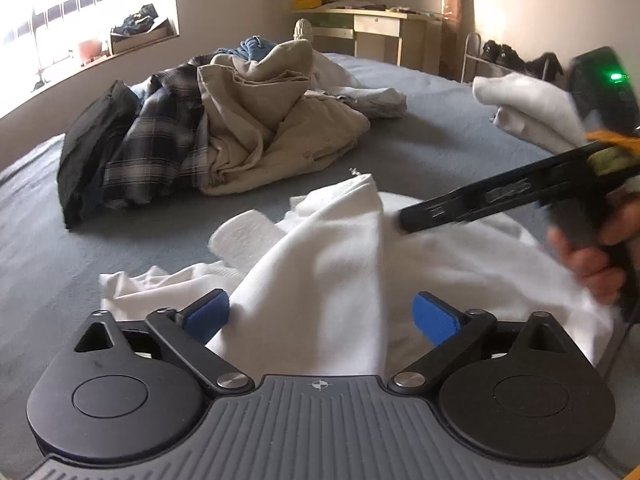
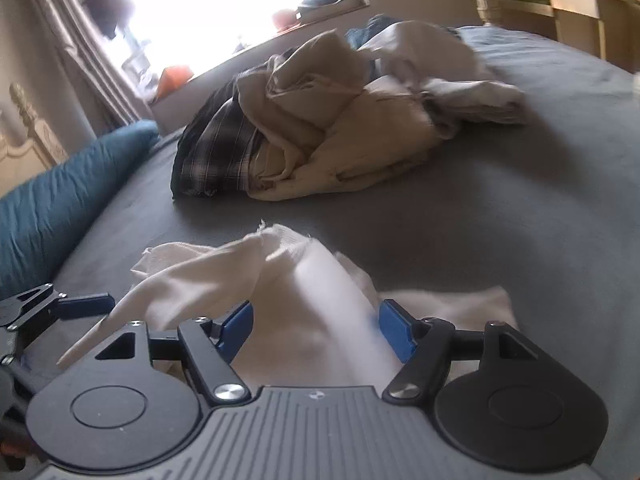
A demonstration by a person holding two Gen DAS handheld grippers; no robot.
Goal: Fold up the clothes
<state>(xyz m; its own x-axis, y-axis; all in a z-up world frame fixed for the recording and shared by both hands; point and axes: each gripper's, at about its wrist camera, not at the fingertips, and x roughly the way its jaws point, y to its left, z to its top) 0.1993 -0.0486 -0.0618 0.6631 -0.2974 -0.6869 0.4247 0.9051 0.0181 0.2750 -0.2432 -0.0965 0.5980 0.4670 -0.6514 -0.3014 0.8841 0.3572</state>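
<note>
Ribbed grey gripper [image 1: 320, 316] body, soft rumpled white cloth [image 1: 328, 248] beyond.

Both grippers point downward with jaws spread wide: the left gripper [image 1: 320, 316], and the right gripper [image 2: 316, 330] gripped by a hand [image 1: 592, 268].

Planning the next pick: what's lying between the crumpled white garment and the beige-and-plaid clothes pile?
Only bare grey bedsheet separates white garment from clothes pile, clearest in the left wrist view.
</note>
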